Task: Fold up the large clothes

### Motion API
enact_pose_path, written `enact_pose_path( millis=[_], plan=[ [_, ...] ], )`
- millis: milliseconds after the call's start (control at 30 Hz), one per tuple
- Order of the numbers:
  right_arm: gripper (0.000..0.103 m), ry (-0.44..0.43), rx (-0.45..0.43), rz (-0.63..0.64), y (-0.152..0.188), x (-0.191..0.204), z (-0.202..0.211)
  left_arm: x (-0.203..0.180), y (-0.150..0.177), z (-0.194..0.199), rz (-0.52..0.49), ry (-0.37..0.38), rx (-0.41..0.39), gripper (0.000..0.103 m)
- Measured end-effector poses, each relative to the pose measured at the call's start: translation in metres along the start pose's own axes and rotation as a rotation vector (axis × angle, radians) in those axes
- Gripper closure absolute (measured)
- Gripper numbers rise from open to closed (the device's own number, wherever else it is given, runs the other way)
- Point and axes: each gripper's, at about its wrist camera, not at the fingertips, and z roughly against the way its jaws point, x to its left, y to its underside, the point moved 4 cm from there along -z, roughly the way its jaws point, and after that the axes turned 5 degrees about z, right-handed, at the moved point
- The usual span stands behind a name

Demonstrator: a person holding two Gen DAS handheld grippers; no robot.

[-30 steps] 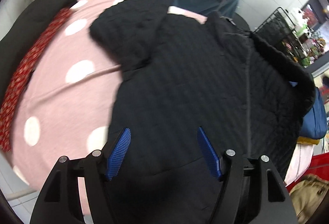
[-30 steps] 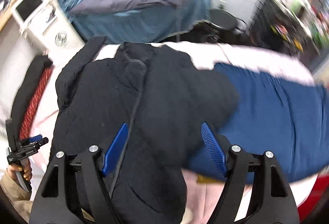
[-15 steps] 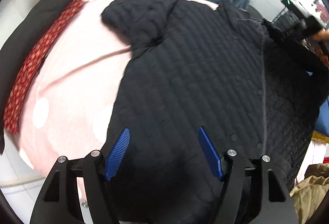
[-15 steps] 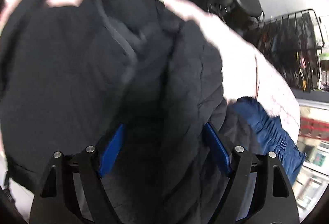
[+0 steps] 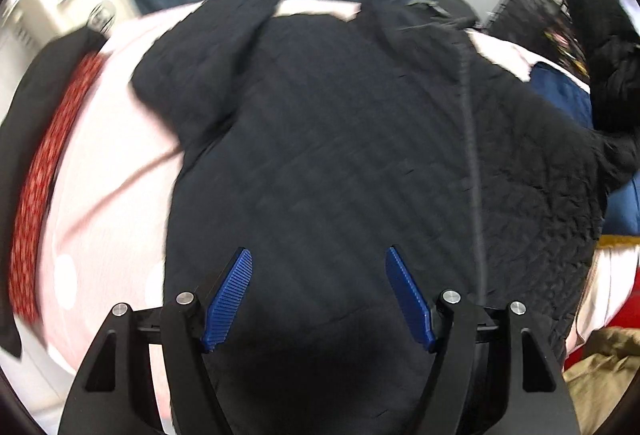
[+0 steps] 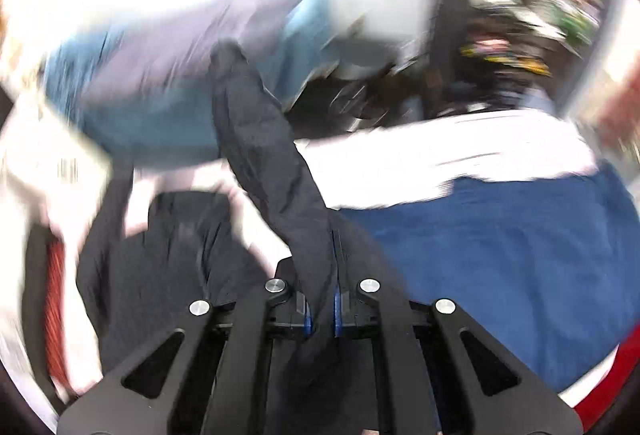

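The black quilted jacket (image 5: 340,155) is spread front-up over the pink dotted cover (image 5: 108,163), w/ one sleeve (image 5: 208,47) bent across the cover at upper left. The other sleeve (image 6: 264,155) is pinched by the right gripper (image 6: 320,311) and is lifted clear of the cover, jaws closed on the fabric. The left gripper (image 5: 318,295) is held above the jacket's lower part, jaws wide apart, nothing between them. A blue garment (image 6: 500,255) is seen just beside the jacket, a red patterned cloth (image 5: 44,171) along the cover's far left edge. Right view is badly blurred.
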Motion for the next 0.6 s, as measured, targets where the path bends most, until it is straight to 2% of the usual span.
enact_pose_path(
  millis=[67, 133, 233, 333, 433, 533, 600],
  plan=[
    [0.097, 0.025, -0.075, -0.132, 0.007, -0.054, 0.041, -0.019, -0.006, 0.002, -0.046, 0.02, -0.012, 0.035],
    [0.097, 0.021, -0.122, -0.289, 0.032, -0.111, 0.071, -0.033, -0.007, 0.002, -0.079, 0.035, -0.015, 0.035],
    [0.098, 0.072, -0.097, -0.423, 0.089, -0.162, 0.083, -0.049, -0.004, -0.001, -0.128, 0.048, -0.003, 0.035],
    [0.098, 0.083, -0.011, -0.517, 0.144, -0.187, 0.07, -0.058, 0.002, -0.005, -0.163, 0.054, 0.018, 0.035],
    [0.097, -0.009, 0.053, -0.682, 0.204, -0.209, 0.044, -0.064, 0.008, -0.011, -0.186, 0.056, 0.044, 0.035],
    [0.097, -0.042, 0.035, -0.746, 0.226, -0.214, 0.033, -0.07, 0.01, -0.012, -0.21, 0.048, 0.056, 0.035],
    [0.097, -0.043, 0.014, -0.748, 0.225, -0.213, 0.037, -0.073, 0.008, -0.013, -0.215, 0.046, 0.055, 0.035]
  ],
)
